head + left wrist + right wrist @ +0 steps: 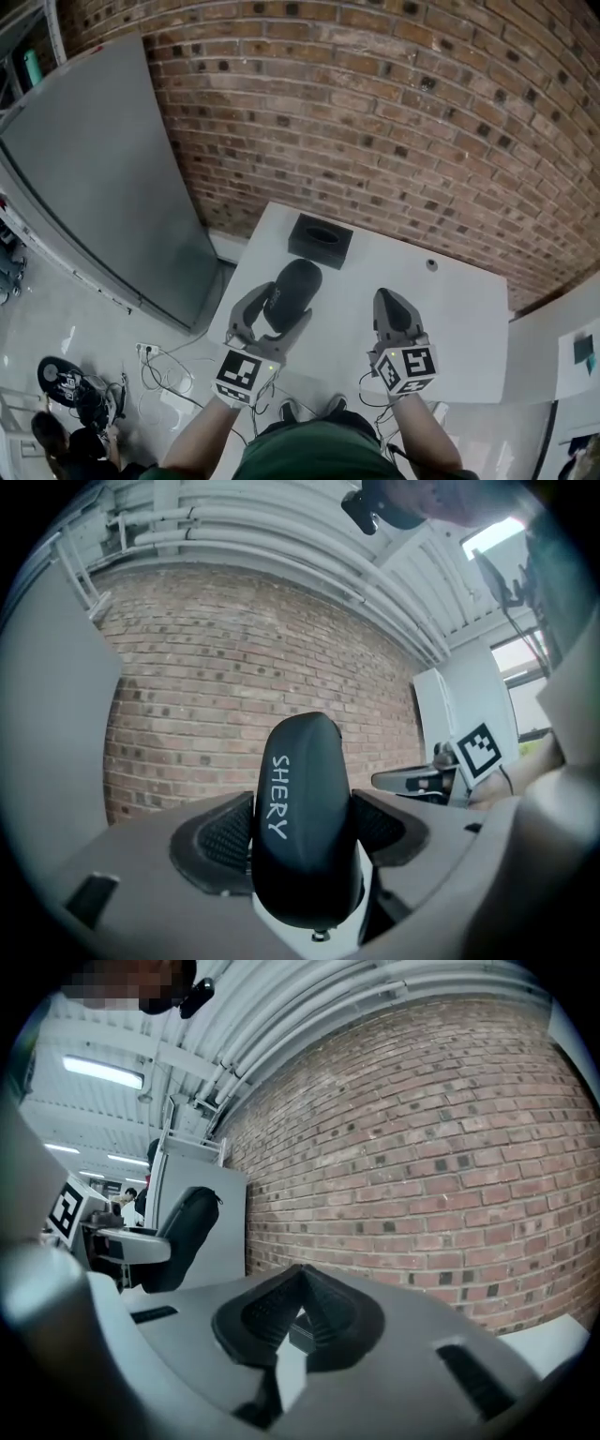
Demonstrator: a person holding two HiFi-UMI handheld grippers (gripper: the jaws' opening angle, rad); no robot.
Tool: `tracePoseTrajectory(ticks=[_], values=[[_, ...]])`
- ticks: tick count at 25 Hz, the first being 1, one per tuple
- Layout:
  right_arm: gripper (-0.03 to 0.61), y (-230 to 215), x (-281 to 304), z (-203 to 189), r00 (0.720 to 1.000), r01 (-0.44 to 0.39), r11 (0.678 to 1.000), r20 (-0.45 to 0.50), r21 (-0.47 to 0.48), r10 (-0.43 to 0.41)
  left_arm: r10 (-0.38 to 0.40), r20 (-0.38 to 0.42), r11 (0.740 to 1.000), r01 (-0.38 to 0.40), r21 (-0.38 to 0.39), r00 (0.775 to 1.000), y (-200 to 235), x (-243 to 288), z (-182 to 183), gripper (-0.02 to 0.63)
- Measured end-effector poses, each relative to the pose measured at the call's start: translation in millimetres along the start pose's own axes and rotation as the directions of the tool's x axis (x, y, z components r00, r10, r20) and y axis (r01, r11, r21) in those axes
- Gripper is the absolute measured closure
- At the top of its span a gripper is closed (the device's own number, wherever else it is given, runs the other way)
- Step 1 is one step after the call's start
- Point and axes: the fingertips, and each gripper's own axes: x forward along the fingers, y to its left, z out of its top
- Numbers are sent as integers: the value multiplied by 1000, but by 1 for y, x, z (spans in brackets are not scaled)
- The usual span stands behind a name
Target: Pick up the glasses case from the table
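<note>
The black glasses case [293, 292], with white lettering on its side [300, 817], is held off the white table [459, 319] between the jaws of my left gripper [281, 311]. Both ribbed pads [225, 834] press its flanks, and the case stands on edge, reaching out past the fingertips. My right gripper [389, 302] hangs beside it to the right, over the table. Its jaws are shut tip to tip [300, 1309] with nothing between them. From the right gripper view the held case [187, 1227] shows at the left.
A black open-topped box [321, 240] stands at the table's far edge, and a small round knob [431, 265] sits at the back right. A brick wall [394, 122] rises behind. A grey panel [103, 187] leans at the left, with cables [159, 370] on the floor.
</note>
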Motion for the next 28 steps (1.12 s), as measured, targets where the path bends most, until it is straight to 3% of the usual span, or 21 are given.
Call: tracePoseTrajectory(ticks=[7,14,28], values=[[577,2,-1,30,997,-48,998,58,-37,50,39,104,999,-37,-22,994,6,-7,41,293],[577,-21,-6,41,994,-82,996,76,-25,84,112,155,993,-103,-61,982,2,-15,77,293],[577,-70,-19,8,992,-126,990,39,62,124,163,127,985,-153,-80,978,-35,-2,78,293]])
